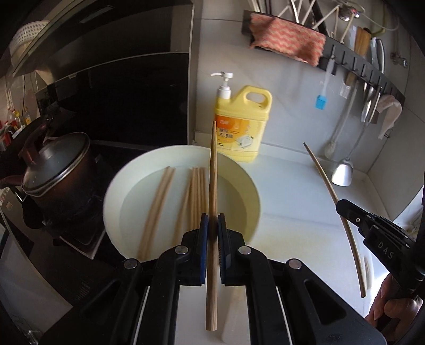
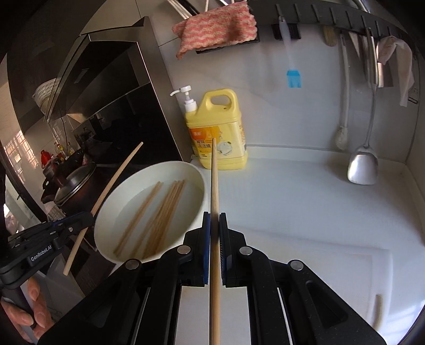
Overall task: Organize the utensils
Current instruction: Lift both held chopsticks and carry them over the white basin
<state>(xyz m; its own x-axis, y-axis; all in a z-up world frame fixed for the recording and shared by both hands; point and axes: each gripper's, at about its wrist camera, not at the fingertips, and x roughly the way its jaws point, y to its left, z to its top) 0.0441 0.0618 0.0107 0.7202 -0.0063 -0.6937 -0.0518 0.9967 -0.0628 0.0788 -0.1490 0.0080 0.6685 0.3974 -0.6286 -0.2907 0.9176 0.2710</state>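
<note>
Both jaws pinched narrow, one chopstick in each, lifted clear of the bowl.

Left gripper (image 1: 212, 225): pads nearly together, clamped mid-shaft on a wooden chopstick (image 1: 212, 185), tip pointing toward the yellow detergent bottle (image 1: 240, 124). Right gripper (image 2: 214, 225): same narrow clamp on a second chopstick (image 2: 214, 185), also aimed forward. Held sticks apart from each other, well above the white bowl (image 1: 124, 185), where remaining chopsticks (image 1: 196, 196) lie in what looks like shallow water; count uncertain, blurred. Bowl beside the lidded pot (image 1: 58, 169), near the bottle, on the white counter (image 2: 305, 212). Wall rail (image 2: 345, 16) behind, with hanging ladle (image 2: 362, 167). For the step in hand, probably carrying the pair to storage: keep grip firm, shafts level and parallel, tips clear of bottle and rail.
</note>
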